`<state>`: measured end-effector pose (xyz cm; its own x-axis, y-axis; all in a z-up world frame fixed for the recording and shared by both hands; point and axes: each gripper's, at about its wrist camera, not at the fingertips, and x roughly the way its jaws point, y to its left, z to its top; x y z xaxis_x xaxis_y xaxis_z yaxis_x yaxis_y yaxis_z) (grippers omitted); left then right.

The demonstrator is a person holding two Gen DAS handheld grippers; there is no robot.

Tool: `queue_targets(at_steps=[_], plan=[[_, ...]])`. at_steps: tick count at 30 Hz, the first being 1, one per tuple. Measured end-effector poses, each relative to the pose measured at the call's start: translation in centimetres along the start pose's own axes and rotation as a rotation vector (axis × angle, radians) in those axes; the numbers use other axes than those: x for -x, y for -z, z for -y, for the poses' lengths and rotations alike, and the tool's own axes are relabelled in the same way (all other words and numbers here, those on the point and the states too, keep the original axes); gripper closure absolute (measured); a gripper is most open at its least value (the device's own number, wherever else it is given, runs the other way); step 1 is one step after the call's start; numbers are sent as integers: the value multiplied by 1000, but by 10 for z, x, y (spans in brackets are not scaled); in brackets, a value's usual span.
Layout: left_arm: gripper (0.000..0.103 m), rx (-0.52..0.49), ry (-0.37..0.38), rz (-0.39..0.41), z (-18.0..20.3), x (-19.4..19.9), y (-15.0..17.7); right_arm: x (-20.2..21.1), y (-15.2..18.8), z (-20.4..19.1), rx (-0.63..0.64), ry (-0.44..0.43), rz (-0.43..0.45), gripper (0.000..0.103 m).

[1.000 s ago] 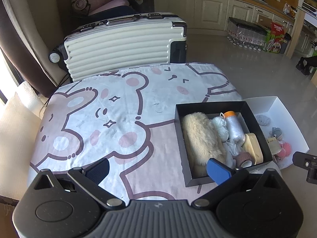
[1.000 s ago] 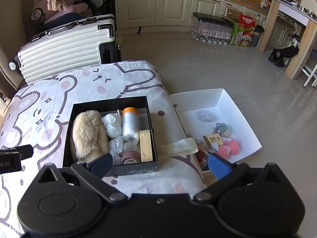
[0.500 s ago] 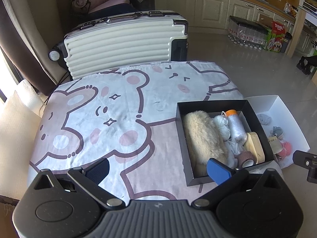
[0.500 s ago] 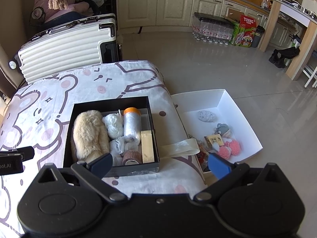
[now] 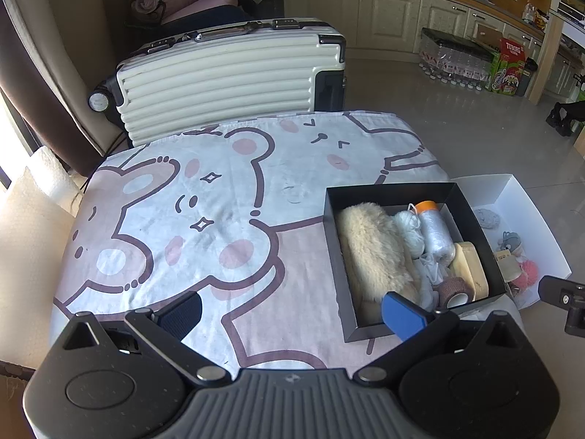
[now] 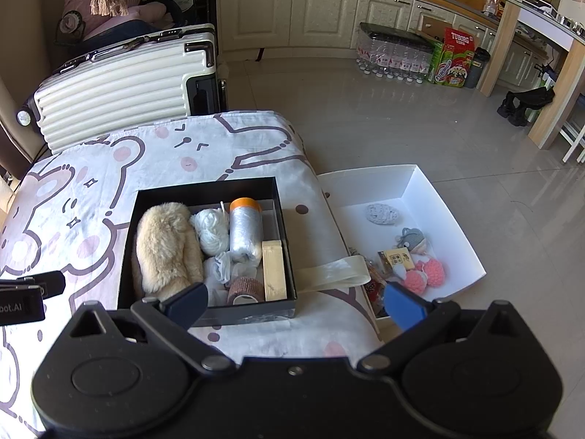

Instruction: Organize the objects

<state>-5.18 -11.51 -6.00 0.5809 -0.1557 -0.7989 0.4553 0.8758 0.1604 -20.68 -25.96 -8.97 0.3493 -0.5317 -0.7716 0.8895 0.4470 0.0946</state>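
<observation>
Over the bear-print cloth (image 5: 219, 197) the left gripper (image 5: 290, 309) hangs spread wide, holding nothing. Next comes the black box (image 6: 146, 197), already fairly full: a fluffy beige piece (image 6: 164, 245), white yarn (image 6: 210, 228), an orange-capped roll (image 6: 245, 228), a wooden block (image 6: 274, 269). The right gripper (image 6: 296, 303) is likewise wide and empty. Beyond the table edge, the white tray (image 6: 431, 197) holds pink pompoms (image 6: 426, 274) and small trinkets I can't identify, so sorting looks unfinished.
</observation>
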Motion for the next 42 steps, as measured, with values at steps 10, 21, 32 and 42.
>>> queue_targets(at_steps=[10,21,32,42], plan=[[0,0,0,-1,0,-1,0,0,0,-1,0,1,0,0],[0,1,0,0,0,-1,0,0,0,-1,0,1,0,0],[0,-4,2,-1,0,-2,2,0,0,0,-1,2,-2,0],[0,-5,5,-3,0,-2,2,-3,2,-5,-2,-1,-5,0]])
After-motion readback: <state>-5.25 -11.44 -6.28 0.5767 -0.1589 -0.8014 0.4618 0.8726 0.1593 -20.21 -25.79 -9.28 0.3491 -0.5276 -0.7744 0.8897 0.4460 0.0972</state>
